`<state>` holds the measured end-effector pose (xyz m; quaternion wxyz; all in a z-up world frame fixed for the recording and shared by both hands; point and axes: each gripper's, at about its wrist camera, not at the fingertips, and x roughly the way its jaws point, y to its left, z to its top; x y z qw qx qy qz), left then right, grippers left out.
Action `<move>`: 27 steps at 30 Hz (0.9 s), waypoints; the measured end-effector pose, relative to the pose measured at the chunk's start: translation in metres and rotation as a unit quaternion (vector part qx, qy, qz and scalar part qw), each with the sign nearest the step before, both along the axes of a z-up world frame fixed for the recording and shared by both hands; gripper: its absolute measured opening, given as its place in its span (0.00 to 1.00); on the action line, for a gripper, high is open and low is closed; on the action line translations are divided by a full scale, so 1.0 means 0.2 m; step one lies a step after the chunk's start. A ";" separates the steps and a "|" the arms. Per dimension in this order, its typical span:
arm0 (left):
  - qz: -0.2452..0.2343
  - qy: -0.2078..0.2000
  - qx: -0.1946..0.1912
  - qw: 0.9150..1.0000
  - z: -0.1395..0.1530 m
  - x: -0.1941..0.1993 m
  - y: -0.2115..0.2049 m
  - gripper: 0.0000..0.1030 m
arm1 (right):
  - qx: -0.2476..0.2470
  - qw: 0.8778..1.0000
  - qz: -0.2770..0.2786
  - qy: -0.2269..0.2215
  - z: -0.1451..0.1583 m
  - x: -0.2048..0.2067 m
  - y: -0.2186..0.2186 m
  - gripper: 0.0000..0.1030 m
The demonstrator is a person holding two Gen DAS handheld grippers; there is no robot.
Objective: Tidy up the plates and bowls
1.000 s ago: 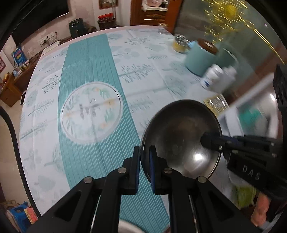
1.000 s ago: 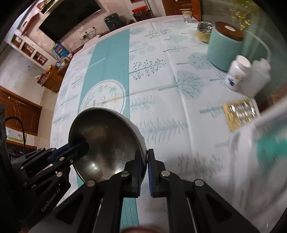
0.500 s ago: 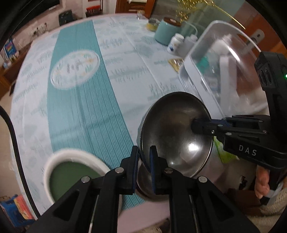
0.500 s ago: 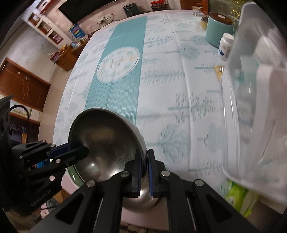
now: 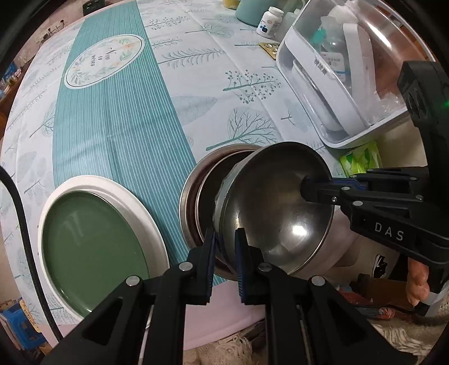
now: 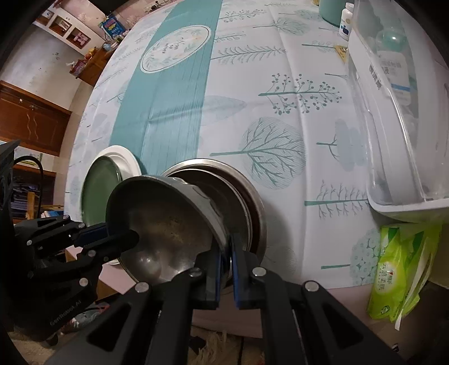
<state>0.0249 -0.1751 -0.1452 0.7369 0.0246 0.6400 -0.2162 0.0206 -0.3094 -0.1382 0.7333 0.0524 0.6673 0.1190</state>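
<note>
A steel bowl (image 5: 275, 207) hangs tilted between both grippers. My left gripper (image 5: 225, 235) is shut on its near rim, and my right gripper (image 5: 308, 191) is shut on the opposite rim. In the right wrist view the same bowl (image 6: 168, 224) has my right gripper (image 6: 226, 248) on its rim and my left gripper (image 6: 118, 234) across from it. Just under the bowl a stack of steel dishes (image 5: 193, 193) (image 6: 252, 196) sits near the table's front edge. Whether the bowl touches it is hidden. A green plate with a white rim (image 5: 92, 247) (image 6: 98, 193) lies to the left.
A clear plastic box (image 5: 336, 92) (image 6: 398, 118) holding bottles stands to the right. A green tissue pack (image 5: 362, 160) (image 6: 398, 269) lies by it at the table edge. A pill bottle (image 5: 269, 18) and a teal canister stand far back. The patterned tablecloth (image 5: 118, 118) stretches behind the dishes.
Both grippers carried the steel bowl back toward the table's near edge and lower, so it now hangs over the steel stack. The green plate and the stack came into view.
</note>
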 end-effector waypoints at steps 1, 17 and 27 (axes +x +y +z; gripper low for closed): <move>-0.001 -0.001 0.002 1.000 -0.01 0.00 -0.01 0.10 | -0.001 1.000 0.000 0.000 0.00 0.00 0.00 0.06; -0.013 0.001 0.022 1.000 -0.09 0.03 -0.03 0.11 | -0.014 1.000 0.005 0.013 -0.09 0.01 0.01 0.07; -0.010 -0.036 0.027 0.999 -0.04 0.01 -0.03 0.47 | -0.051 0.998 0.020 -0.023 -0.05 0.00 0.03 0.08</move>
